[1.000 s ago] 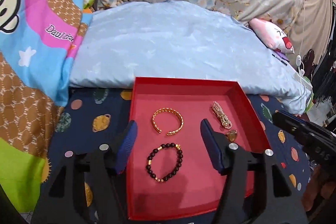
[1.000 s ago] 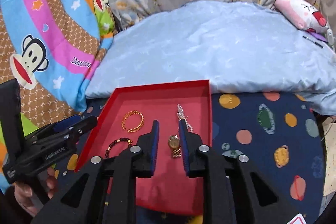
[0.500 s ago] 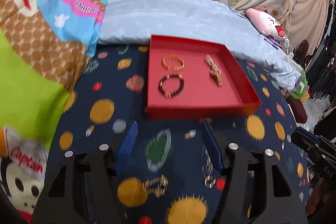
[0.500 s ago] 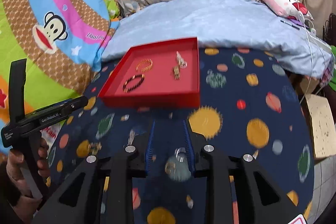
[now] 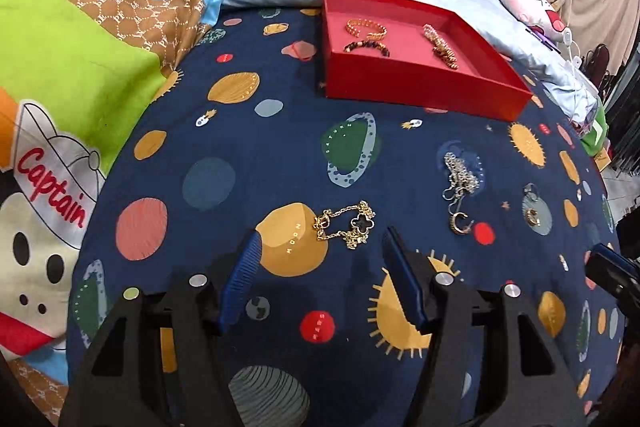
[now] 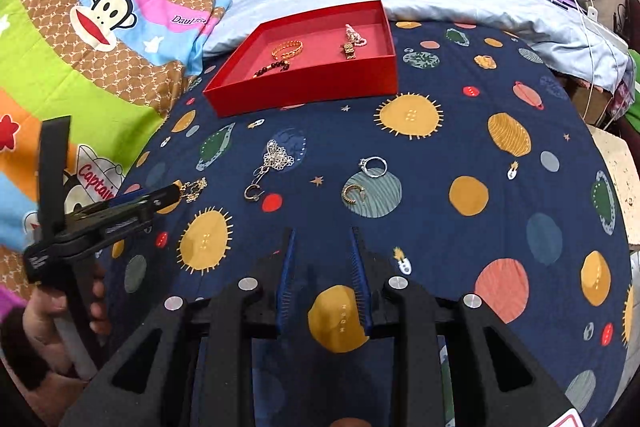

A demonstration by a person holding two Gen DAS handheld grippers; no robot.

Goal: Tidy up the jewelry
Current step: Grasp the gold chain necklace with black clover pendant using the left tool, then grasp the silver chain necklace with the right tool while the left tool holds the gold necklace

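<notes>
We see our left gripper spread wide above the planet-print bedsheet, a gold clover chain lying just ahead between its fingers. A silver chain lies to the right, and the red tray beyond holds bracelets.

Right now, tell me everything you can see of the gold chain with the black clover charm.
The gold chain with the black clover charm lies loosely bunched on the navy planet-print sheet, overlapping an orange planet. Fine gold links, one black four-leaf charm edged in gold. It sits just ahead of the open left gripper, untouched, outside the red tray.
</notes>
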